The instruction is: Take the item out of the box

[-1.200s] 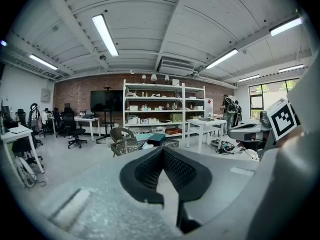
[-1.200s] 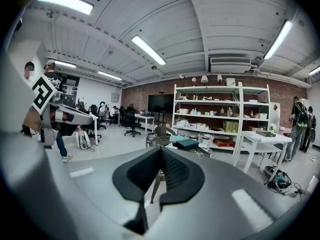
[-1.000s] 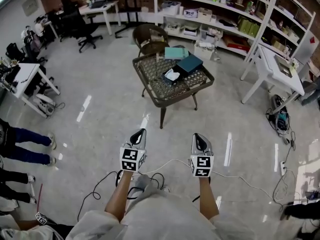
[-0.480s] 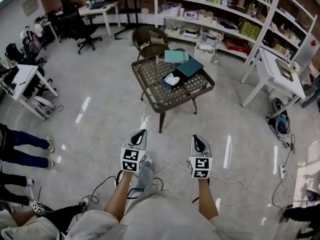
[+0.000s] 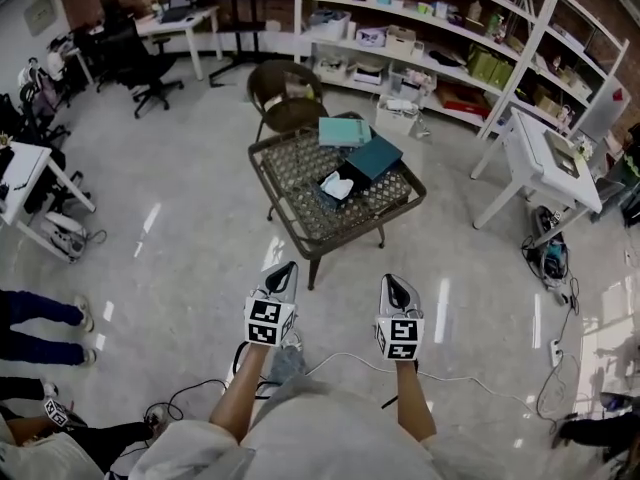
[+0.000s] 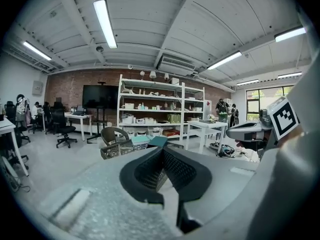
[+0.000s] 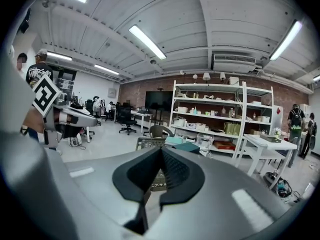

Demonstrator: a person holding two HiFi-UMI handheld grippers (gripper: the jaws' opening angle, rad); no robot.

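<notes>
- Box [image 5: 346,194] open, white item [image 5: 339,180] inside; on wicker desk [image 5: 296,180], upper centre of head view.
- Left tongs [image 5: 284,268] and right tongs [image 5: 393,281]: lower centre, well apart from desk, closed together, nothing between.

On the table [image 5: 298,213], the open box [image 5: 326,191] lies before another box [image 5: 374,156], perhaps its lid; a chair [image 5: 285,83] stands behind.

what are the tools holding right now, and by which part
Nothing. The left tool and the right tool are both shut and empty. The box sits on the table ahead, apart from both.
</notes>
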